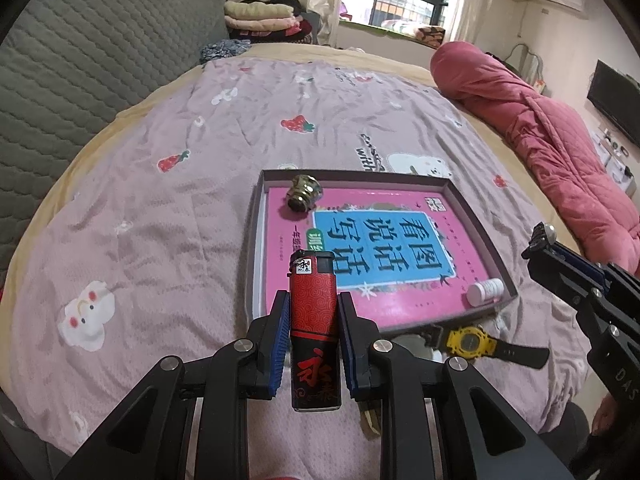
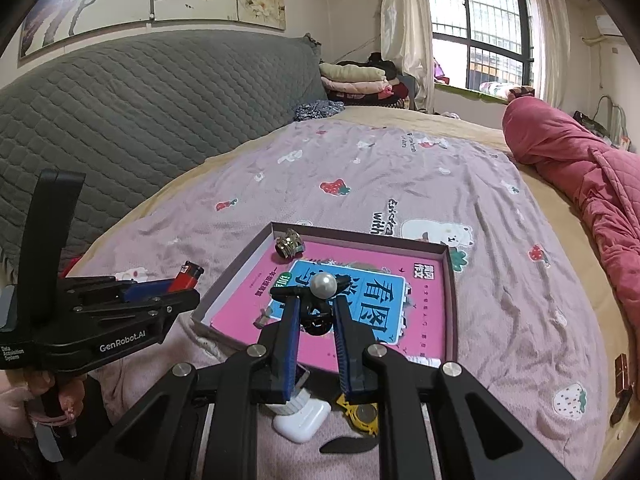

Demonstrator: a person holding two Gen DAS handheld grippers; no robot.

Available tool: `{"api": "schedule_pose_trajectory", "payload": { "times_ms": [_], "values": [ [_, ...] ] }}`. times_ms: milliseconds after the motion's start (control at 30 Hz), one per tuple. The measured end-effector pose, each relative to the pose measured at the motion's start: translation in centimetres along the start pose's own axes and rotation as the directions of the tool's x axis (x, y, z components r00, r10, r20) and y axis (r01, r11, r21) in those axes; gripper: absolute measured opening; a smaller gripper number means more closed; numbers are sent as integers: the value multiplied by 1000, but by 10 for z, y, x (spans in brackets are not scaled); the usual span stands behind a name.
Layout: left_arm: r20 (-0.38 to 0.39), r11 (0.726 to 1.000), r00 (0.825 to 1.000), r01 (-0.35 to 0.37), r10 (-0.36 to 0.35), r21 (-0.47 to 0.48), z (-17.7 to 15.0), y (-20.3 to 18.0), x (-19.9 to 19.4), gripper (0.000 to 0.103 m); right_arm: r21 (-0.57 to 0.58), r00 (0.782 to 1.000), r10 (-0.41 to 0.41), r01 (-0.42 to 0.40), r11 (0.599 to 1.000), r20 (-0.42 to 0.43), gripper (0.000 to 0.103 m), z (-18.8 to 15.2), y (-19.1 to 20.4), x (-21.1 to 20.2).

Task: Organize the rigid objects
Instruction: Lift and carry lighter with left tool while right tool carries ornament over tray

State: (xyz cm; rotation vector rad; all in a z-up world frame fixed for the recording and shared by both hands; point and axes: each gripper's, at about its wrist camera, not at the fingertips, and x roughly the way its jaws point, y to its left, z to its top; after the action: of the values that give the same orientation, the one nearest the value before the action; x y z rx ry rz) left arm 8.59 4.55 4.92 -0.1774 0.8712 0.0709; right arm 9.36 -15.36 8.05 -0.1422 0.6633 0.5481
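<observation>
left tool (image 1: 313, 316) clamps a red and black plastic lighter (image 1: 315, 330) upright between its blue-padded fingers, just short of the near edge of the shallow grey cardboard box lid (image 1: 486, 236), which lies on the bed's pink strawberry-print cover (image 1: 168, 216). right tool (image 2: 316, 312) grips a black hair clip with a white pearl bead (image 2: 323, 286), held above the pink and blue book (image 2: 424, 304) that fills the lid.

inside the lid, a brass-coloured metal threaded fitting (image 1: 302, 194) rests on the book near the far left corner, and a small white plastic bottle (image 1: 485, 291) lies on its side in the near right corner. just outside the lid's near edge sit a yellow and black wristwatch (image 1: 468, 342) and, seen from the right wrist view, a white earbud case (image 2: 302, 420) beneath the right tool. a rolled pink quilt (image 1: 532, 128) lies well to the right of the lid, and a grey quilted headboard (image 1: 92, 64) stands well to its left.
</observation>
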Motion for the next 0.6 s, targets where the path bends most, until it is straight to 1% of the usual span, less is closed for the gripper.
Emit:
{"api": "schedule_pose_trajectory", "payload": {
  "times_ms": [200, 433, 600],
  "values": [
    [9, 1000, 1000, -6, 6, 1, 10, 2, 13, 24, -6, 1000, 4, -4, 1000, -2, 17, 3, -1, 16],
    [-23, 1000, 1000, 6, -6, -19, 10, 5, 38, 24, 9, 999, 2, -2, 1000, -46, 17, -5, -5, 39],
    [-32, 1000, 999, 5, -6, -25, 10, 6, 46, 24, 18, 998, 1, 0, 1000, -65, 17, -9, -7, 47]
  ]
}}
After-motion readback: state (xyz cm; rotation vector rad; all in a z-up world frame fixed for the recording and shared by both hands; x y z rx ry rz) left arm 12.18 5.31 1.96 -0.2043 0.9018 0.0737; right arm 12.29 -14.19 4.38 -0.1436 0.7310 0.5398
